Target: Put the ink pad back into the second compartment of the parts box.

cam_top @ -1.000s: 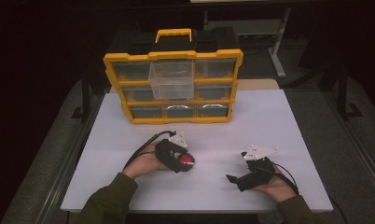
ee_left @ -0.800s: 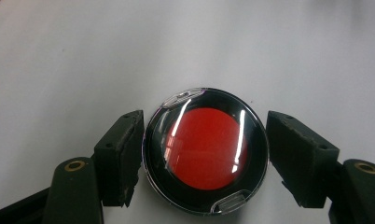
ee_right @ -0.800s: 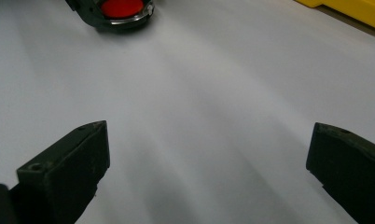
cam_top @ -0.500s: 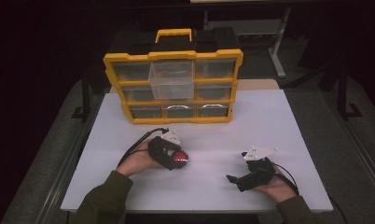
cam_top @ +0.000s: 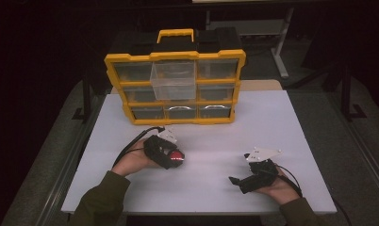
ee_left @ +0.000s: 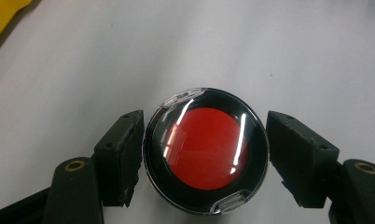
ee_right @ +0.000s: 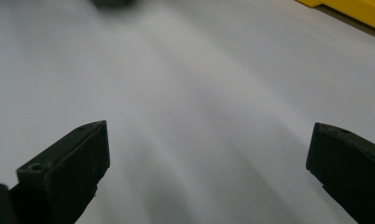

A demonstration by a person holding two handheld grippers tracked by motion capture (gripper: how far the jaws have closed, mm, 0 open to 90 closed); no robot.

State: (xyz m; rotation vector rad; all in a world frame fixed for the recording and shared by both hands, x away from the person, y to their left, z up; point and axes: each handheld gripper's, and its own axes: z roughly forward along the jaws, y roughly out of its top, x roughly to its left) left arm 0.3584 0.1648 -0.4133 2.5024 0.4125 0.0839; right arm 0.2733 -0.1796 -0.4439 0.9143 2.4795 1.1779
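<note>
Red-centred disc (ee_left: 205, 150) between left tongs (ee_left: 204, 158), grip unclear; disc base hidden

No text, label, brand, number or sign can be read anywhere, neither on the yellow drawer box (cam_top: 174, 89) at the table's far edge nor on the round red-centred case (ee_left: 206, 150).

- A white table (cam_top: 282, 122) carries everything.
- A yellow organizer case (cam_top: 174, 87) with a handle on top stands upright at the far side of the table.
- One clear drawer (cam_top: 173, 80) in the top row sticks out toward the person.
</note>
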